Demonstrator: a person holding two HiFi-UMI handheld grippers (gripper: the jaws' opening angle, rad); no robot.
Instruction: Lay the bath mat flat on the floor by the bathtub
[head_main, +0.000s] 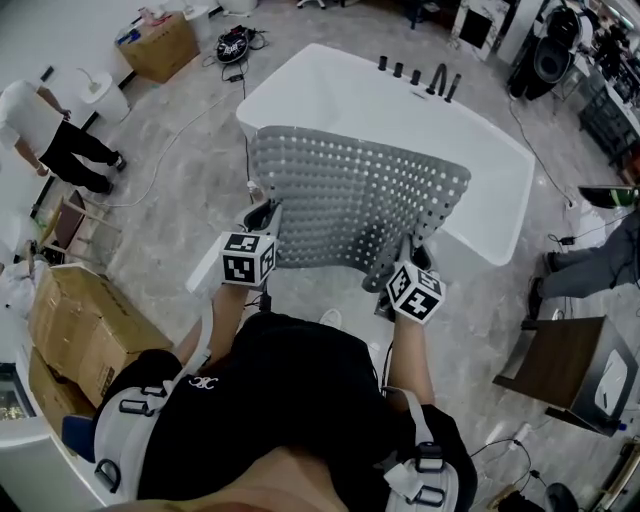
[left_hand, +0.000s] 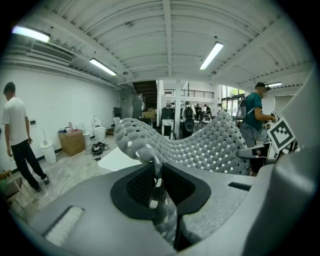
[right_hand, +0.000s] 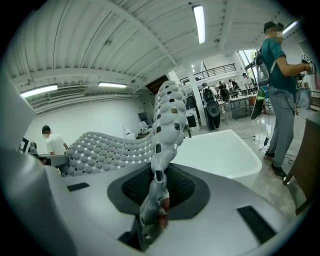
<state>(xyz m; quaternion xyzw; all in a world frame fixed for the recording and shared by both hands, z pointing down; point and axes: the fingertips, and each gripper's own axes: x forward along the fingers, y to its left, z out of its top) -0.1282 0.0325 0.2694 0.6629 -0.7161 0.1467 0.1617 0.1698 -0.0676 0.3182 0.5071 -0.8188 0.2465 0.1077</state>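
Observation:
A grey perforated bath mat hangs spread in the air between both grippers, in front of the white bathtub. My left gripper is shut on the mat's near left corner; in the left gripper view the mat runs from between the dark pads out to the right. My right gripper is shut on the near right corner, where the mat's edge stands upright between its pads. The mat sags in the middle and covers part of the tub's near rim.
Grey tiled floor lies between me and the tub. Cardboard boxes sit at my left, a dark side table at my right. A person in a white shirt stands far left. A cable runs along the floor by the tub.

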